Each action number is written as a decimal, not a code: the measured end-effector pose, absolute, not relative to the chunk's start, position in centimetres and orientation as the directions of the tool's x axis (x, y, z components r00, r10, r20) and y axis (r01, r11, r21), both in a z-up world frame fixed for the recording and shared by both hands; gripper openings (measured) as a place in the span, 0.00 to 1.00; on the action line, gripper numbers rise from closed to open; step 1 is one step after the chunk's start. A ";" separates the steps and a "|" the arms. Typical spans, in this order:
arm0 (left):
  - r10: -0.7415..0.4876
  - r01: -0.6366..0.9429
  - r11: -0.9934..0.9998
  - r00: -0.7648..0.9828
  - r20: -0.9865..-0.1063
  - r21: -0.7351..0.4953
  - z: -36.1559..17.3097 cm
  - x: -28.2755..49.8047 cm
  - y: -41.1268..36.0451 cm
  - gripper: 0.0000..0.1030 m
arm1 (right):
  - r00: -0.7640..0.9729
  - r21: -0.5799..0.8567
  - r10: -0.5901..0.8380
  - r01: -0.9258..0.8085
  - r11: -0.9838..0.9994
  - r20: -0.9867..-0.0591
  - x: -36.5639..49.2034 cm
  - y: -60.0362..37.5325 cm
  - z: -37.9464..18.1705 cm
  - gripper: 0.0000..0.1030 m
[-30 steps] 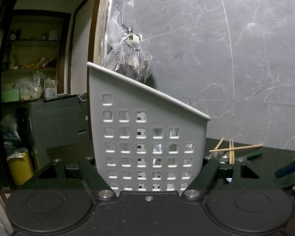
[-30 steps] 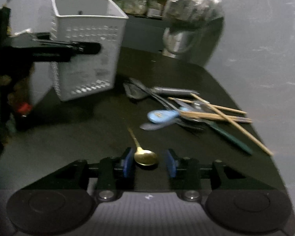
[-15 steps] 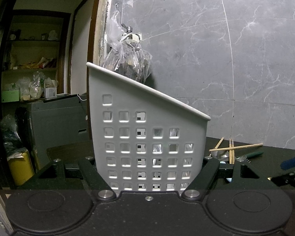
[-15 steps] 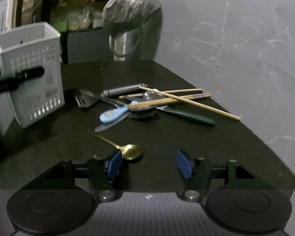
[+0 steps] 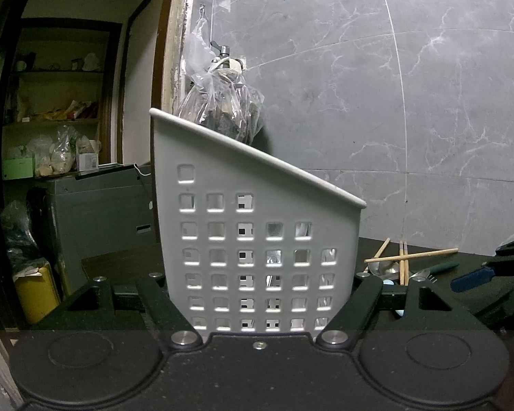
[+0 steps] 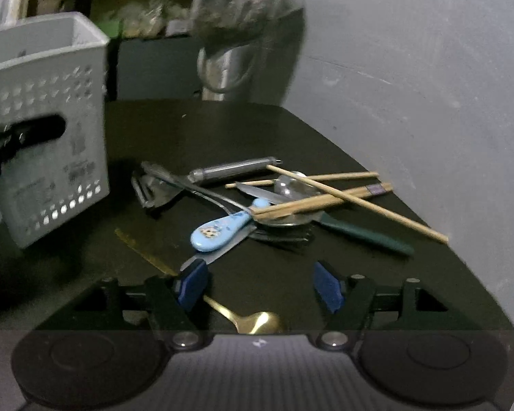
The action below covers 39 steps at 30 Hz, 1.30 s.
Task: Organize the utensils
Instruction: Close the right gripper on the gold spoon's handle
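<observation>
up close in your left view, your left gripper (image 5: 258,294) is clamped on the white caddy (image 5: 253,233), which tilts and blocks most of the table (image 5: 126,260); only chopstick tips (image 5: 402,258) and your right gripper's blue pad (image 5: 473,279) show past it. through its holes the contents are hard to make out.

from your right view, blurred, your right gripper (image 6: 258,286) has just been opening and grips nothing. the gold spoon (image 6: 257,320) lies on the table between the jaws, its handle partly behind the left pad. the utensil pile (image 6: 284,198) sits beyond, the caddy (image 6: 48,126) far left, cut off.
</observation>
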<state>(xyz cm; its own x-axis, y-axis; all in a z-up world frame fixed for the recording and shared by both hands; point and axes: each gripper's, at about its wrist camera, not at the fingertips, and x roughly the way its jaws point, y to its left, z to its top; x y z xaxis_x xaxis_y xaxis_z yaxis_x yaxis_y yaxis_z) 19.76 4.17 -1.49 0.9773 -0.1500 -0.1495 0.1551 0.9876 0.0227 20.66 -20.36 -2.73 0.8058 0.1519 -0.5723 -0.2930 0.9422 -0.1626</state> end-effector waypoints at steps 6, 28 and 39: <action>-0.149 0.155 0.988 0.977 -0.149 0.023 -1.5 19.8 4.1 0.74 | 0.794 -0.226 0.240 -0.423 0.877 -0.559 18.6 -19.4 -2.9 0.72; -0.150 0.155 0.988 0.977 -0.148 0.022 -1.5 19.9 4.1 0.74 | 0.709 -0.138 0.274 -0.465 0.875 -0.650 10.8 -23.7 -1.7 0.57; -0.152 0.157 0.987 0.977 -0.149 0.022 -1.5 19.8 4.1 0.74 | 0.776 -0.153 0.219 -0.375 0.914 -0.591 17.9 -24.0 -2.4 0.54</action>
<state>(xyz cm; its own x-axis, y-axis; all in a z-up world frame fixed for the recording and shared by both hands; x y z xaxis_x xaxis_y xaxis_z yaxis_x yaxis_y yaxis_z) 19.83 4.11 -1.52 0.9771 -0.1522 -0.1488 0.1571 0.9873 0.0220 17.90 -24.03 -2.45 0.7765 0.2190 -0.5909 -0.3746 0.9144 -0.1533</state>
